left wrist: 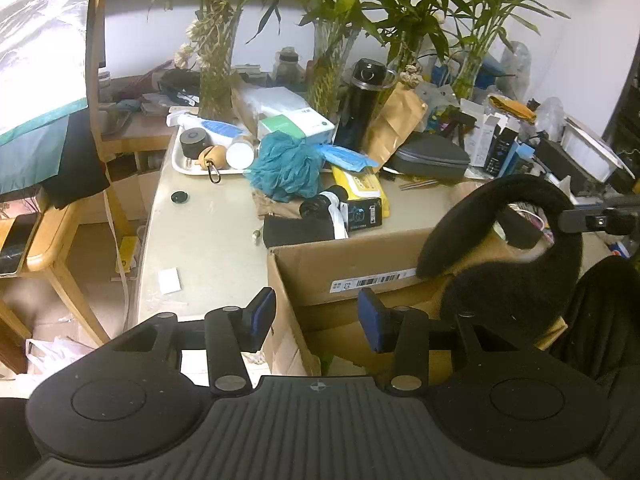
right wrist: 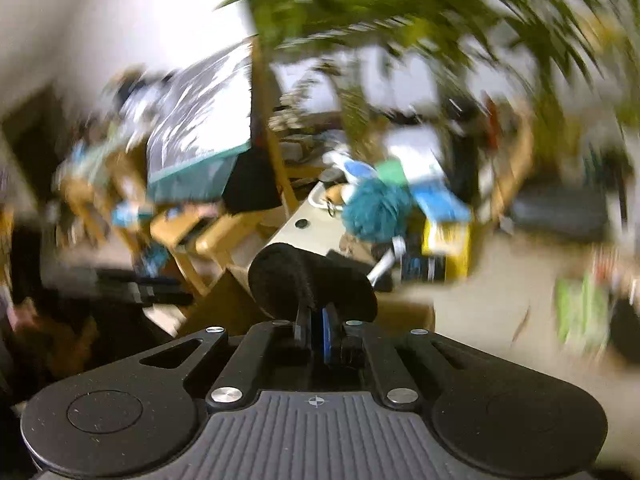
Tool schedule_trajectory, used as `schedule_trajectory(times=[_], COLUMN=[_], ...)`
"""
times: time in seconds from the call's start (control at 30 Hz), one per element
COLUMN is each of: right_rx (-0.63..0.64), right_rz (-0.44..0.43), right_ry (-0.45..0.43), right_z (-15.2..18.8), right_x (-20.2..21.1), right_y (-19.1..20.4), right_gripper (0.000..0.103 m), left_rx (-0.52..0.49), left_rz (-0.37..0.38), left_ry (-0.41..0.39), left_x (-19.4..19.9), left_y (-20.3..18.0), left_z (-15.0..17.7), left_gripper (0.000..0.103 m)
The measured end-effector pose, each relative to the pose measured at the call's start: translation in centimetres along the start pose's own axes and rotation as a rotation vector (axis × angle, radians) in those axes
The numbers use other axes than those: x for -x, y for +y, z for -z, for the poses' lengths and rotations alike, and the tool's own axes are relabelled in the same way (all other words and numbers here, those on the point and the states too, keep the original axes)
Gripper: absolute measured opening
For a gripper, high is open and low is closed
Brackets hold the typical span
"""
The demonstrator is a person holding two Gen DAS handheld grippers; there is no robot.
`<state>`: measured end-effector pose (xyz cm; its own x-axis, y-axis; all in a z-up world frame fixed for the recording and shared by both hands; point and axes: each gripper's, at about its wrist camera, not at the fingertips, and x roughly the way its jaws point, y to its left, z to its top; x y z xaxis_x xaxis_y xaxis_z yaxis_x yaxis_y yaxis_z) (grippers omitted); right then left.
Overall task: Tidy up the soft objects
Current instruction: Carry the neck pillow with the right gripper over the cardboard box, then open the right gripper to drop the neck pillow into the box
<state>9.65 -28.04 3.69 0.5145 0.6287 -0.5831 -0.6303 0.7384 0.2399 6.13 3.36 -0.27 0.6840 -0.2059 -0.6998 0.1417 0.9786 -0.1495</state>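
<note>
Left gripper (left wrist: 316,320) has its jaws apart with nothing between them, hovering over the near-left corner of the cardboard box (left wrist: 352,268), which sits at the near edge of the table (left wrist: 200,240). The black neck pillow (left wrist: 516,248) hangs over the right side of the box, pinched at one end by the right gripper (right wrist: 320,320), jaws nearly together on the fabric. My read: light, squashy and floppy, not slippery or fragile, so grip the thick middle of the arc; the blue bath pouf (left wrist: 286,168), further back mid-table, looks fluffier still.
</note>
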Motion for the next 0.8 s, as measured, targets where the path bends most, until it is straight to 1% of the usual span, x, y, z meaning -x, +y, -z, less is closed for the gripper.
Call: schedule_trajectory(times=[0.03, 0.1, 0.13, 0.17, 0.2, 0.3, 0.37, 0.4, 0.57, 0.63, 0.7, 0.8], right_rx=[0.115, 0.253, 0.284, 0.29, 0.282, 0.205, 0.138, 0.108, -0.05, -0.086, -0.099, -0.117], right_rz=[-0.014, -0.022, -0.017, -0.02, -0.028, -0.037, -0.014, 0.002, 0.117, 0.145, 0.169, 0.204], right_ry=[-0.005, -0.001, 0.015, 0.028, 0.032, 0.033, 0.035, 0.035, 0.063, 0.083, 0.097, 0.116], right_z=[0.0, 0.2, 0.2, 0.2, 0.3, 0.4, 0.5, 0.7, 1.7, 2.0, 2.1, 2.3], right_x=[-0.4, -1.2, -1.7, -2.2, -2.4, -2.9, -3.4, -3.6, -4.2, -4.9, -5.4, -6.1], right_y=[1.1, 2.4, 2.9, 3.0, 3.0, 2.1, 1.2, 0.7, -2.2, -3.1, -3.4, -4.0], right_gripper=[0.012, 0.026, 0.039, 0.053, 0.062, 0.066, 0.077, 0.081, 0.082, 0.081, 0.08, 0.067], left_rx=[0.001, 0.005, 0.007, 0.009, 0.011, 0.021, 0.023, 0.026, 0.077, 0.106, 0.122, 0.124], left_rz=[-0.002, -0.006, -0.008, -0.007, -0.006, -0.007, -0.005, -0.002, 0.01, 0.012, 0.022, 0.012], left_ry=[0.002, 0.005, 0.005, 0.004, 0.003, 0.006, 0.013, 0.017, 0.042, 0.049, 0.04, 0.042], left_x=[0.0, 0.0, 0.0, 0.0, 0.1, -0.1, -0.3, -0.5, -1.8, -2.4, -2.9, -3.8], left_y=[0.0, 0.1, 0.1, 0.3, 0.4, 0.7, 0.9, 1.0, 1.9, 2.3, 2.6, 2.7], left_z=[0.0, 0.0, 0.0, 0.1, 0.1, 0.2, 0.3, 0.3, 0.3, 0.1, -0.1, -0.5], left_gripper=[0.045, 0.045, 0.045, 0.045, 0.045, 0.045, 0.045, 0.045, 0.045, 0.045, 0.045, 0.044])
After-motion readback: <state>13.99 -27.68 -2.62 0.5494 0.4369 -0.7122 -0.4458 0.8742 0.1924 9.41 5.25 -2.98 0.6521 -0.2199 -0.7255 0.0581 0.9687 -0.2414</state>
